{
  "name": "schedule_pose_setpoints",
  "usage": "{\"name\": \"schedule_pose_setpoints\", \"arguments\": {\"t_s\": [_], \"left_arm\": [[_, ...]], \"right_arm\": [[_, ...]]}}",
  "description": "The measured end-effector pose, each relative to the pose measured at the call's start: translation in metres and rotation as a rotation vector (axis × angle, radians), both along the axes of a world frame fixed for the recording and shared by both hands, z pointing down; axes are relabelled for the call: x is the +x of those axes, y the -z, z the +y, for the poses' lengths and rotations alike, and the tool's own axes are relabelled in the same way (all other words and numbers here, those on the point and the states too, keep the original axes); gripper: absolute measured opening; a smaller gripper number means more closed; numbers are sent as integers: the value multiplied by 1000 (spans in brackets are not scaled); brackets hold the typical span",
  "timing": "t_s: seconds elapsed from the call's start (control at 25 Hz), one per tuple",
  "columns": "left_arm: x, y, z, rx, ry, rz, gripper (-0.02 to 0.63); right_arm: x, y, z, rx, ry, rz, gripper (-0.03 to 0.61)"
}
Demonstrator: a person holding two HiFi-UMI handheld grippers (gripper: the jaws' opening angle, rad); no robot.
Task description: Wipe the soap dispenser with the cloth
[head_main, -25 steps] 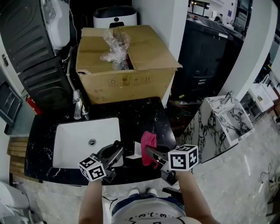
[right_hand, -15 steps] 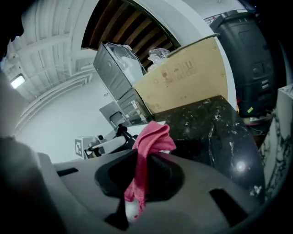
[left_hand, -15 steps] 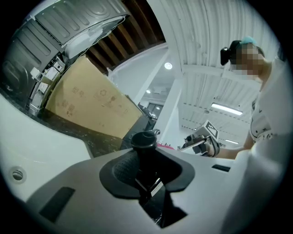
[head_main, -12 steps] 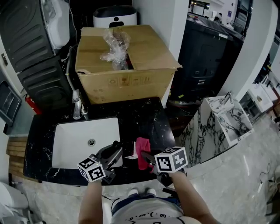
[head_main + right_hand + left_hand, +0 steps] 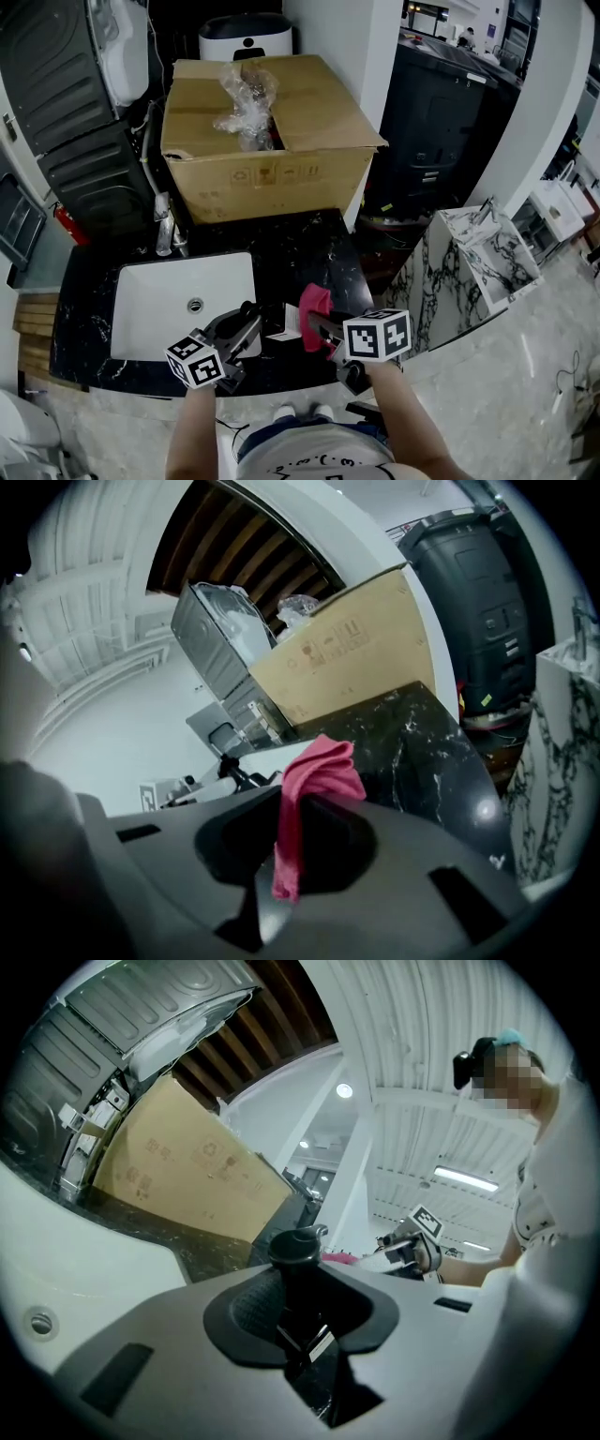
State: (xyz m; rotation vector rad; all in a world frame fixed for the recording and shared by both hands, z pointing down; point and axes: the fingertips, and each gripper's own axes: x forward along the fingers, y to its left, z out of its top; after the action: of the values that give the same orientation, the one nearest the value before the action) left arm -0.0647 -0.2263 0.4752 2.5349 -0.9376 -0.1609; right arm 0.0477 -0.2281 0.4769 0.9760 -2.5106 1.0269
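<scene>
Pinching a black soap dispenser (image 5: 298, 1251), the fingers (image 5: 255, 1303) of the left gripper (image 5: 300, 1309) press on its sides, and its pump top pokes out past them. The fingers of the right gripper (image 5: 292, 841) are clamped on a pink cloth (image 5: 317, 769). The cloth's bunched end sticks out in front, and a thin tail hangs down between the fingers. In the head view the cloth is near the dispenser, on its right, but it is too small to tell if they touch. Both grippers are close together over the front edge of the black table (image 5: 309, 246). A white sink (image 5: 155, 305) sits in the table on the left, with a tap (image 5: 167, 232) behind it. A big cardboard box (image 5: 267, 141) stands at the back of the table, with crumpled clear plastic (image 5: 246, 94) on top.
</scene>
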Motion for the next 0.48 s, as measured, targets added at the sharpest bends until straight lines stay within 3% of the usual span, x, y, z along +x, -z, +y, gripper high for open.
{"name": "schedule_pose_setpoints", "arguments": {"t_s": [0.2,0.32,0.48], "left_arm": [[3,1,1,2,3,-21,103],[4,2,1,3,4,-29,103],[7,5,1,13,8,-43,103]], "right_arm": [[-31,26,-18,65,65,-42,49],[-41,14,-27,56,93,17,49],[-16,-18,-33,-18,30,116,48]]}}
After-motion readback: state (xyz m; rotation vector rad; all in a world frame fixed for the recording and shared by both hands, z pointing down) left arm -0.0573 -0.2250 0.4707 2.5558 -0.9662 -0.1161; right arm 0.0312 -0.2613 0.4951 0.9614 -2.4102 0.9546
